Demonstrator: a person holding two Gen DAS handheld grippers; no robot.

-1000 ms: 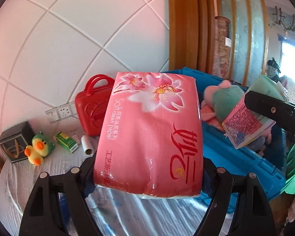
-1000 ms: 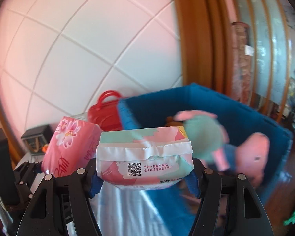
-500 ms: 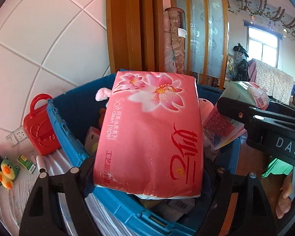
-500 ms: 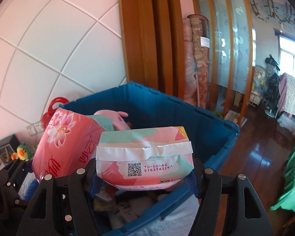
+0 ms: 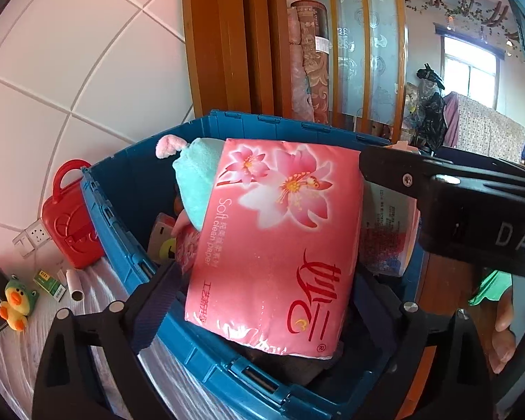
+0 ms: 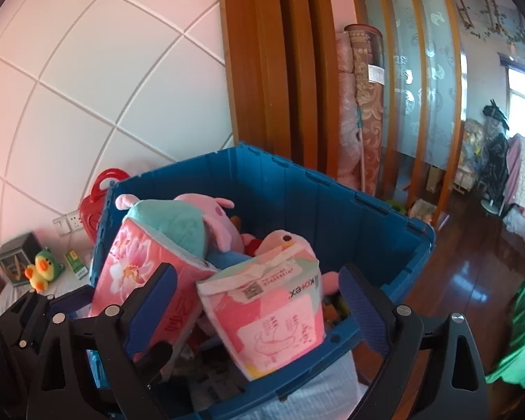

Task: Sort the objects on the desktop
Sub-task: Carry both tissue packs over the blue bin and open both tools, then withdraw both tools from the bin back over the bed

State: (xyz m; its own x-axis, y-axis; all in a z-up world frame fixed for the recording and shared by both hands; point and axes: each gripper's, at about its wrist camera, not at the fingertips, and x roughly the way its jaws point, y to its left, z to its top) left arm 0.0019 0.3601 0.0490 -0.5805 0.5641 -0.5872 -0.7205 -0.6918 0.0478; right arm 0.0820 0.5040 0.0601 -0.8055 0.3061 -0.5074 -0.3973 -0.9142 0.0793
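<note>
Both hand-held grippers (image 5: 269, 301) (image 6: 255, 297) opening, angled down over blue bin (image 6: 332, 206)

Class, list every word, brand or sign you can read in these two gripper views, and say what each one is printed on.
"Soft clean paper": on the pink tissue pack in the blue crate.
Large red Chinese brand characters on that pack: visible, but I cannot read them.
"DAS": on the black body of the right gripper, cut off at the frame edge.
"KOTEX": sideways on the pink-and-teal pack; its QR code and small print are too small.
Green box label: too small.
</note>
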